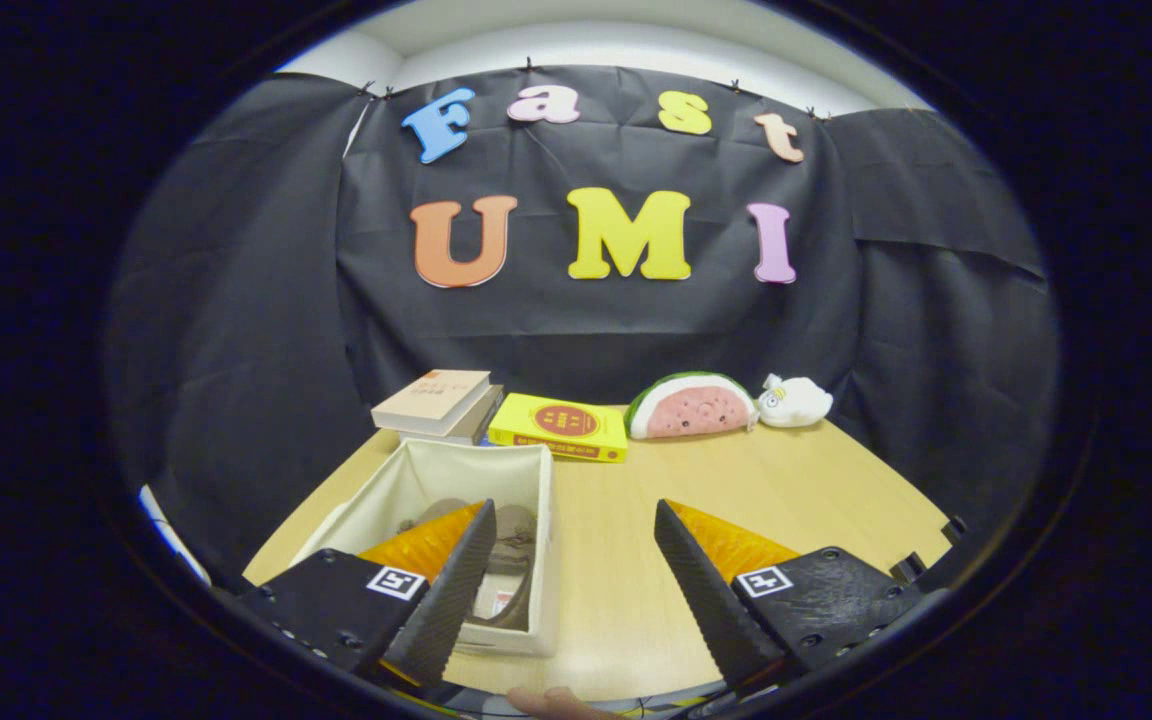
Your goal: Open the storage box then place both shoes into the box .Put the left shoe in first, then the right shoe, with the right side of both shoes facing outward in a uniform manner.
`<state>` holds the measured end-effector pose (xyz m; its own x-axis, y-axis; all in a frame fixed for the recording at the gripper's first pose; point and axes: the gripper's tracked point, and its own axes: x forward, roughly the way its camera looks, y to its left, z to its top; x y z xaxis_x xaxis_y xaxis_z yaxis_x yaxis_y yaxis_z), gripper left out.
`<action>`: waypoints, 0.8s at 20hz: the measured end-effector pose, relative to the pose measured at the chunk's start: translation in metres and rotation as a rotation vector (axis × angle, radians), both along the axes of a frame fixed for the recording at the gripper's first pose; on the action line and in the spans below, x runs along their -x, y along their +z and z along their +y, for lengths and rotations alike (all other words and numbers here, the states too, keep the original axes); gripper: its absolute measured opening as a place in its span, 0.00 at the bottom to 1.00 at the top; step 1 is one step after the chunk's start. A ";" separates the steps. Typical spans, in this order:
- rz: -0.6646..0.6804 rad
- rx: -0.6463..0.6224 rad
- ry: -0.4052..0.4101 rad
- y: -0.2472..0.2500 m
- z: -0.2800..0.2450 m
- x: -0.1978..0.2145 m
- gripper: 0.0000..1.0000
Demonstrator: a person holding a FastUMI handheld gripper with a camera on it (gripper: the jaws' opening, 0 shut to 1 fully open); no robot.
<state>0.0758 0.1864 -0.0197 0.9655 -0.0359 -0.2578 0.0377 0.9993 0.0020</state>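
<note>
The gripper (571, 520) hangs wide apart and holds nothing, with bare tabletop (736, 480) between its fingers. The box (536, 500) stands open, off to the gripper's left, the left finger crossing in front of it. Inside lies a brownish shoe (514, 535) (whether one or both, I cannot tell), its long axis seemingly running away from the gripper. Any further reach into the box, I judge, means swinging left and down.
</note>
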 end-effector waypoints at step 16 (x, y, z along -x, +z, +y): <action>-0.305 0.112 -0.086 0.023 -0.115 0.051 0.96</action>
